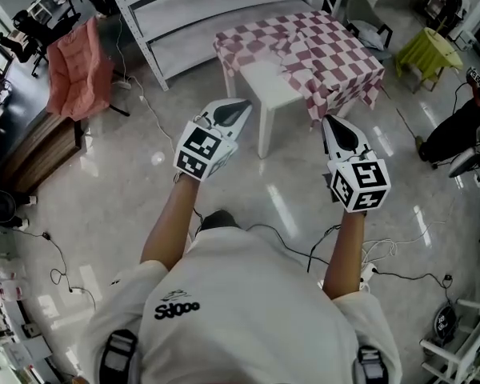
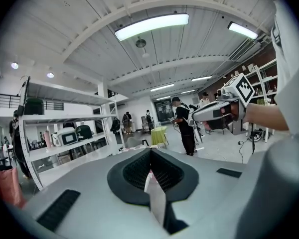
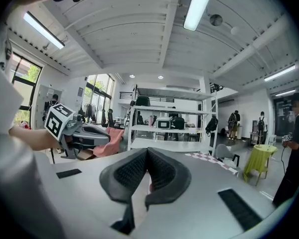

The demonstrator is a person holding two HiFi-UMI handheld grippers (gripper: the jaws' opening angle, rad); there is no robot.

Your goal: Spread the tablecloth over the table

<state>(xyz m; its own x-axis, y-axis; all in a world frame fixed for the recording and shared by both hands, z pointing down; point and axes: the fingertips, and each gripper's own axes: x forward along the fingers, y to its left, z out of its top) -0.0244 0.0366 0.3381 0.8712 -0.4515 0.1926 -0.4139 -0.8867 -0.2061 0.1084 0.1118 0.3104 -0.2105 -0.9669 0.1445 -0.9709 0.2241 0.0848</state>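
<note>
A red-and-white checked tablecloth (image 1: 320, 50) lies rumpled over a white table (image 1: 268, 86) ahead of me in the head view; one near corner of the table is bare. My left gripper (image 1: 242, 107) and right gripper (image 1: 331, 125) are held up short of the table, both shut with nothing between the jaws. In the right gripper view the cloth (image 3: 209, 157) shows beyond the jaw tips of the right gripper (image 3: 147, 151), and the left gripper (image 3: 105, 132) hangs at the left. In the left gripper view its jaws (image 2: 150, 151) meet, and the right gripper (image 2: 199, 114) is at the right.
White metal shelving (image 1: 224, 14) stands behind the table. A pink chair (image 1: 80, 66) is at the left, a yellow-green small table (image 1: 428, 50) and a grey chair (image 1: 368, 18) at the right. Cables (image 1: 400, 274) trail on the glossy floor. People (image 2: 185, 123) stand farther off.
</note>
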